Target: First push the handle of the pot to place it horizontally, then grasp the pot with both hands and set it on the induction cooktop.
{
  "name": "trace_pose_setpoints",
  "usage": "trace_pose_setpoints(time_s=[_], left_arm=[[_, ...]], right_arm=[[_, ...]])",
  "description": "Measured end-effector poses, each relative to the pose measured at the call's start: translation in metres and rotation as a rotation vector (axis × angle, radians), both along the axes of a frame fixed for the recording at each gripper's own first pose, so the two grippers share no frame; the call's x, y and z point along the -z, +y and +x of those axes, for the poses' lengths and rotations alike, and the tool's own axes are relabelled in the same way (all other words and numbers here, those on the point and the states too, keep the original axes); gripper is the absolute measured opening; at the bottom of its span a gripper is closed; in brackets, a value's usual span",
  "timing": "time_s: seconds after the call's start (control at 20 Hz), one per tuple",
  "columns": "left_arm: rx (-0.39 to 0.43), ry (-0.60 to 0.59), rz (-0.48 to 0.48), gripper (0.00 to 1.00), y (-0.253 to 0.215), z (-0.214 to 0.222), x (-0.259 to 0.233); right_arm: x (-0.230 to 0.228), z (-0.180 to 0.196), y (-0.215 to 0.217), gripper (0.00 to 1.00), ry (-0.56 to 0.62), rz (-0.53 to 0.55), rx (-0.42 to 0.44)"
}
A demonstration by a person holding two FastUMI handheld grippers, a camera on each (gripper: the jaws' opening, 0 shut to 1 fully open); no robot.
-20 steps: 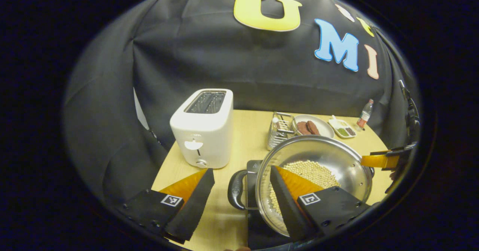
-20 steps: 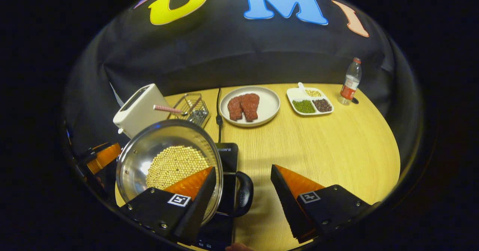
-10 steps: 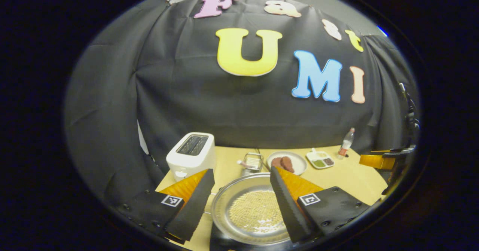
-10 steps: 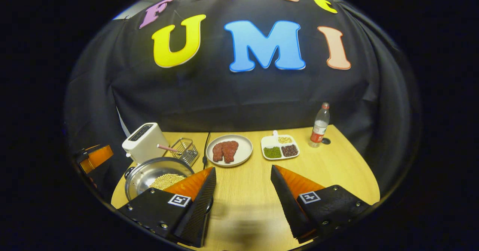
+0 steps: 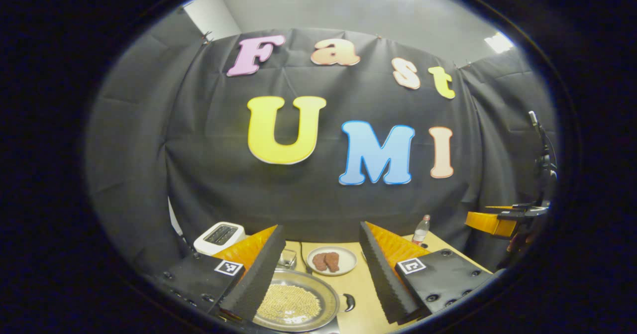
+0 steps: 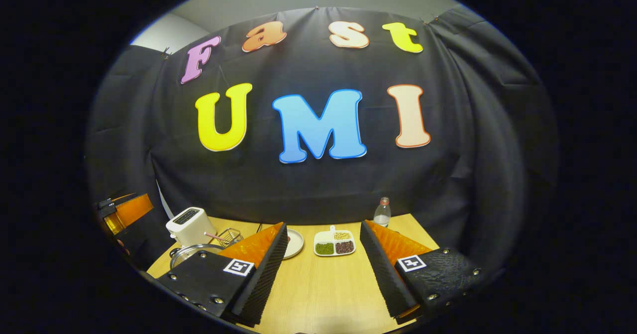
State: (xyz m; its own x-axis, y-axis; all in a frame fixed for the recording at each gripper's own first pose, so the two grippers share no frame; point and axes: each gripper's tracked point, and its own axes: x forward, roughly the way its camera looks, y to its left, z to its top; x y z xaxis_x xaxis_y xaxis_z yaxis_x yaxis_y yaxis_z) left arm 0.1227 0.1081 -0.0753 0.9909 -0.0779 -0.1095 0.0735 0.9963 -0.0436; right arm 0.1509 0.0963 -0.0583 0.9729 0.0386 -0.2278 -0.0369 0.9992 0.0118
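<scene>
Steel pot sits low on the wooden table, both my tongs up and away from it.

My left gripper hangs above with its jaws spread wide and nothing between them; under it the pot's full of pale beans, one dark handle poking out on its right side. Can't tell if the cooktop's under it from here. My right gripper is released too, jaws apart over bare table, the pot's rim peeking behind its left finger. Past that sit a white toaster, a wire basket, a plate of meat, a divided dish and a bottle by the wall.
</scene>
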Motion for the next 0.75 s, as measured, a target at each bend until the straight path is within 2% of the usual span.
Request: trace_pose_setpoints(time_s=[0.2, 0.4, 0.55, 0.75], left_arm=[[-0.011, -0.089, 0.004, 0.94, -0.069, -0.014, -0.044], [-0.013, -0.115, 0.004, 0.95, -0.128, -0.032, -0.059], [-0.026, -0.114, 0.014, 0.95, -0.15, -0.041, -0.059], [-0.023, -0.119, 0.001, 0.96, -0.159, -0.055, -0.064]], right_arm=[[-0.036, -0.014, -0.031, 0.89, -0.062, 0.004, -0.034], [-0.056, -0.023, -0.054, 0.89, -0.081, 0.024, -0.083], [-0.068, -0.032, -0.073, 0.89, -0.114, 0.015, -0.09], [-0.079, -0.043, -0.089, 0.89, -0.143, 0.009, -0.056]])
